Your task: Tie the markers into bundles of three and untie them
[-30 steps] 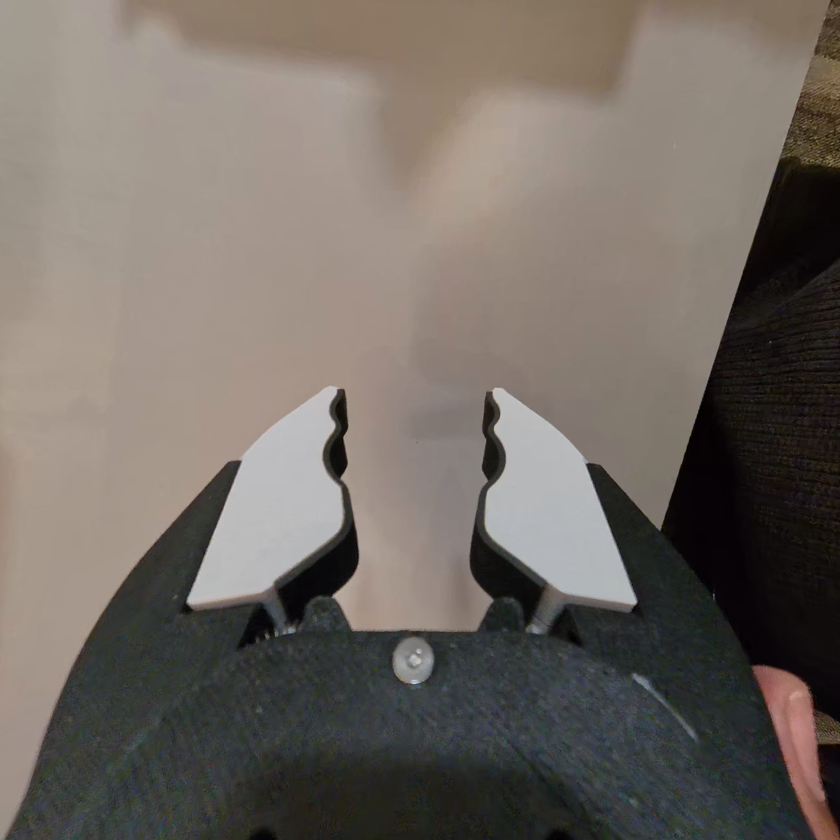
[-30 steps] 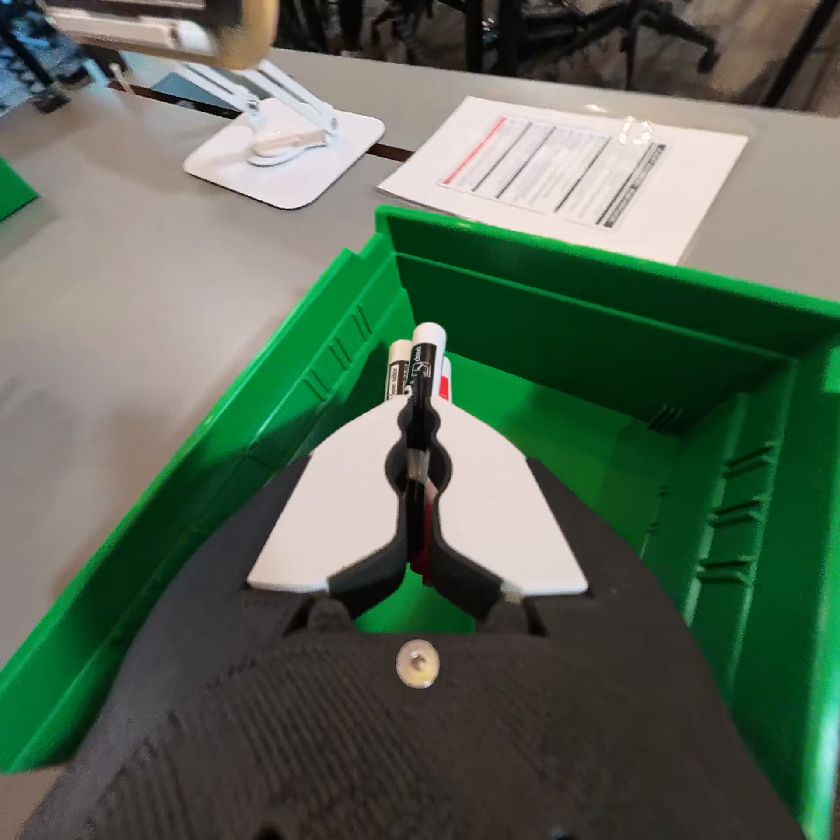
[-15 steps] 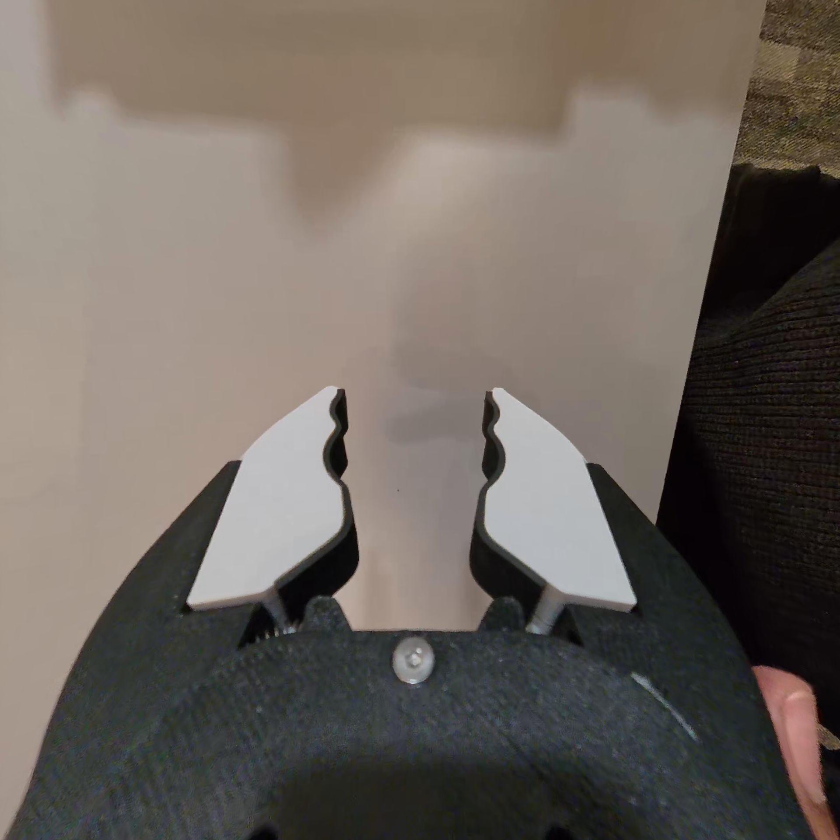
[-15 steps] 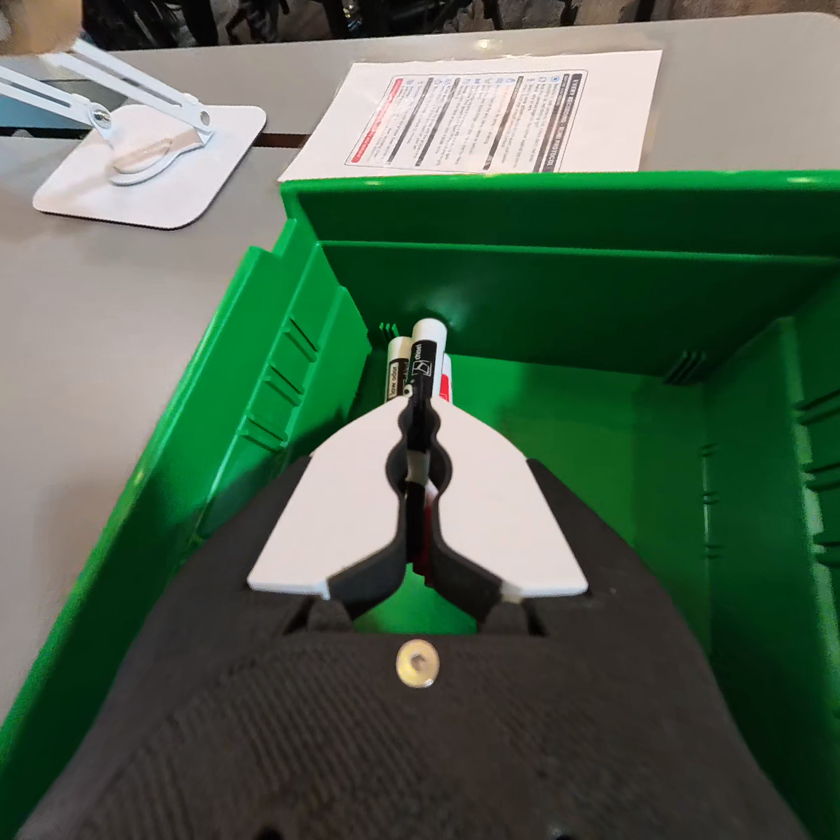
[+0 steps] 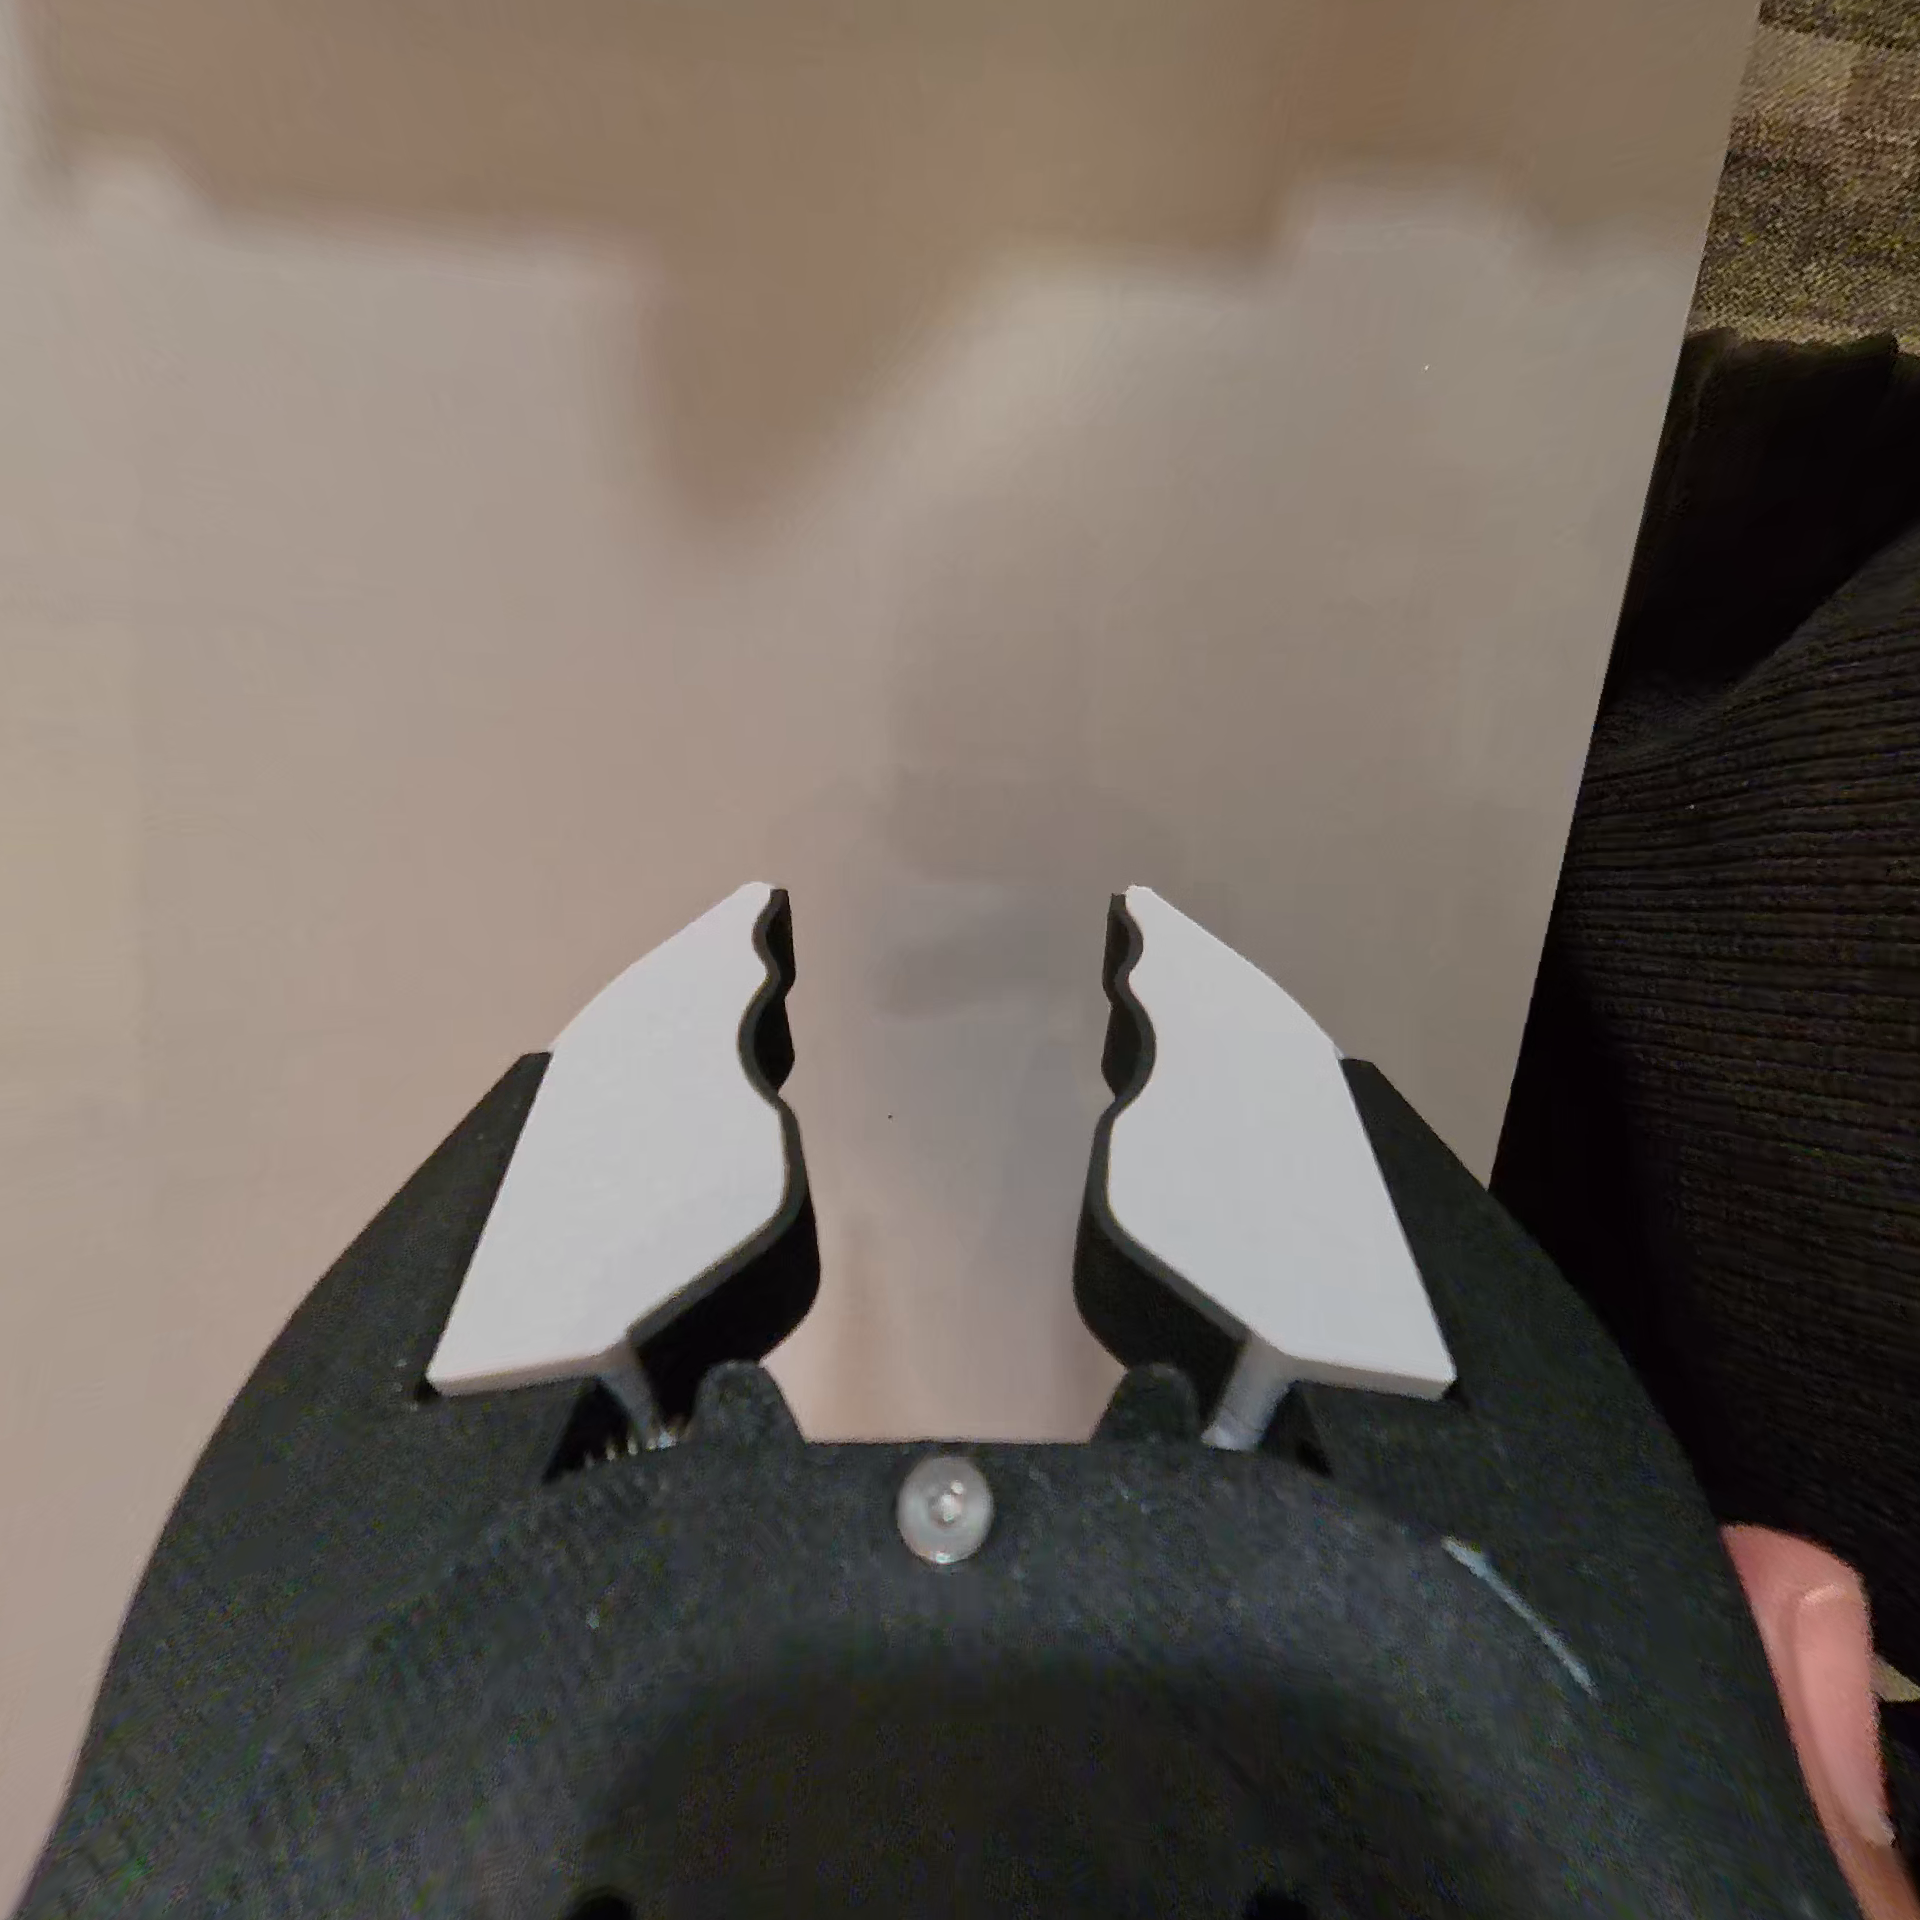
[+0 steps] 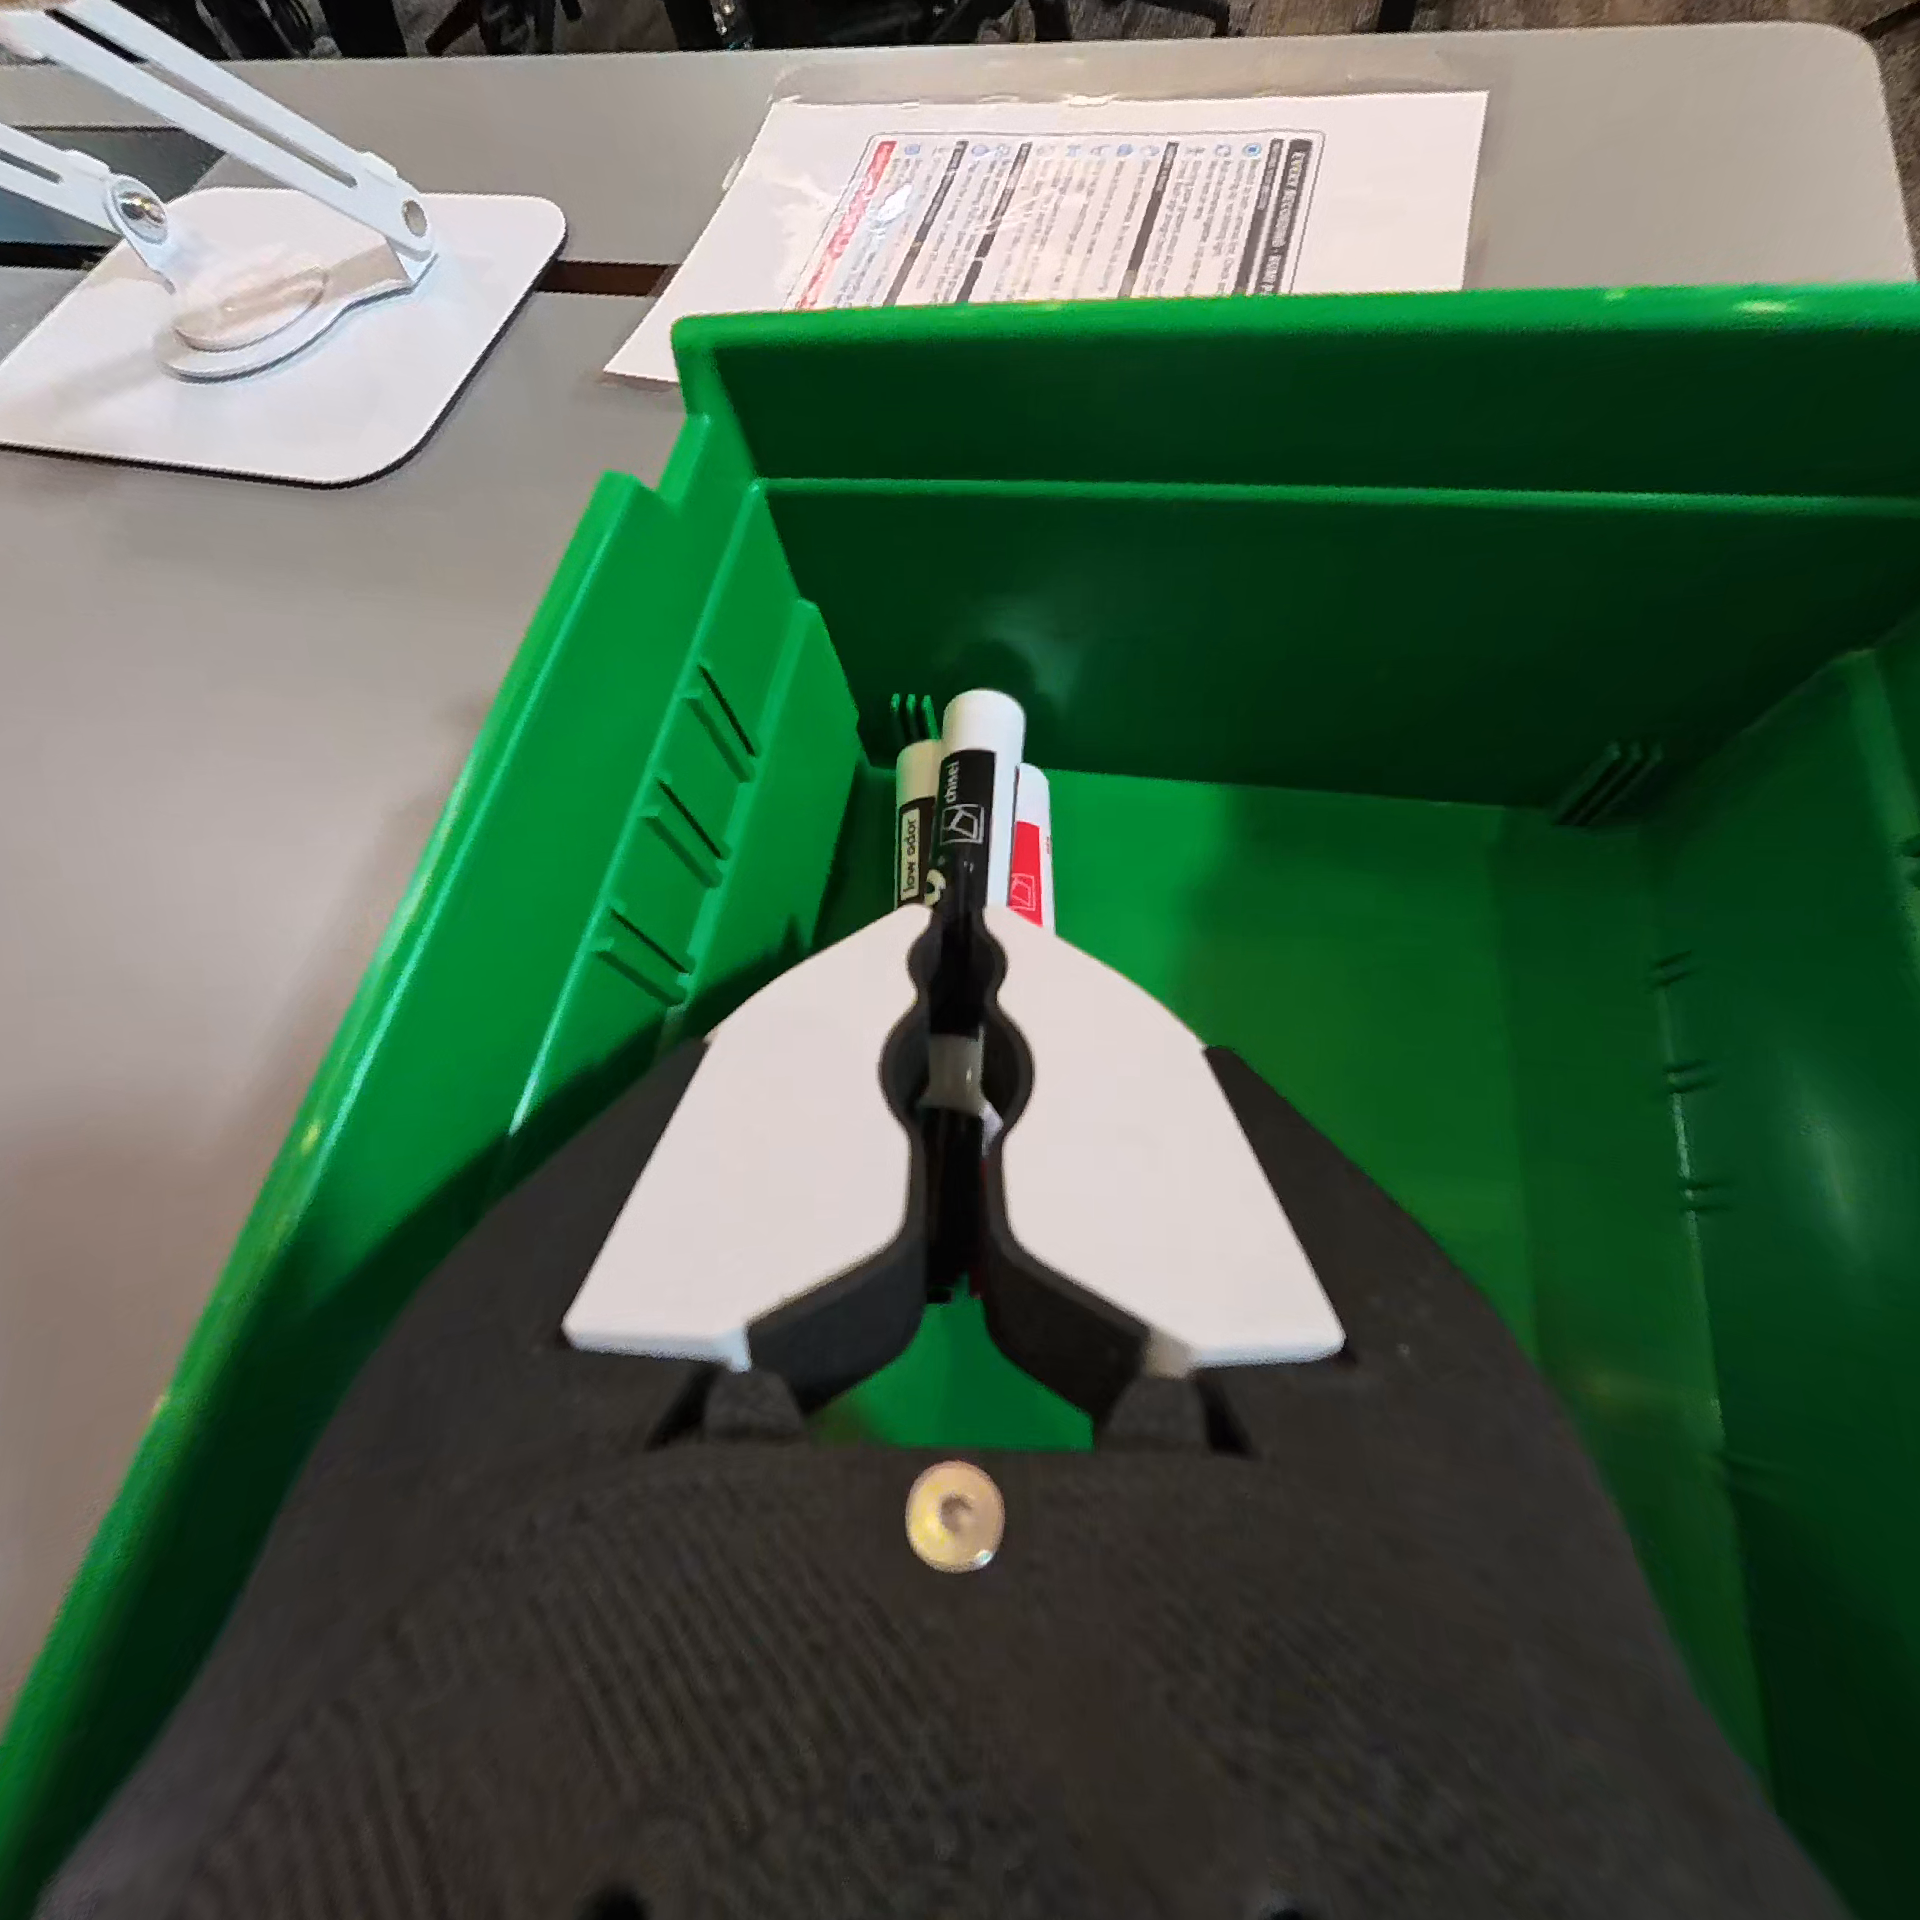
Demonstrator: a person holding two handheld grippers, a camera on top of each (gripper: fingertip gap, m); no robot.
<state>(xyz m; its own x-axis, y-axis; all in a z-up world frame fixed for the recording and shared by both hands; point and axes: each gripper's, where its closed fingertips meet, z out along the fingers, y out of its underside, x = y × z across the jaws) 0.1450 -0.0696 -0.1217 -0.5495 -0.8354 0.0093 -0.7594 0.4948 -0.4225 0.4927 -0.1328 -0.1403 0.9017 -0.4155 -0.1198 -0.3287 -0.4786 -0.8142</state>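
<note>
Markers (image 6: 971, 821), three of them from the look of it, sit clamped in the right gripper (image 6: 958, 940), poking out past its fingertips over the inside of a green bin (image 6: 1299, 623), close to the bin's left wall and back corner. The jaws are pinched tight on the top black-labelled one; the other two ride just below and beside it, and whether a band ties them together is hidden by the fingers.

What could go wrong, probably: if only the top marker is really gripped, the lower two could slide out and scatter in the bin. Nudging further ahead could also jam the marker ends into the back wall and twist the bunch.

The left gripper (image 5: 948, 920) has its jaws wide apart with nothing between them, parked over a plain pale table (image 5: 416, 623), with dark knit clothing off to its right. That view shows no markers or bin. Only the right wrist view shows those, plus a printed sheet (image 6: 1122, 197) and a white stand base (image 6: 291, 312) beyond the bin.
</note>
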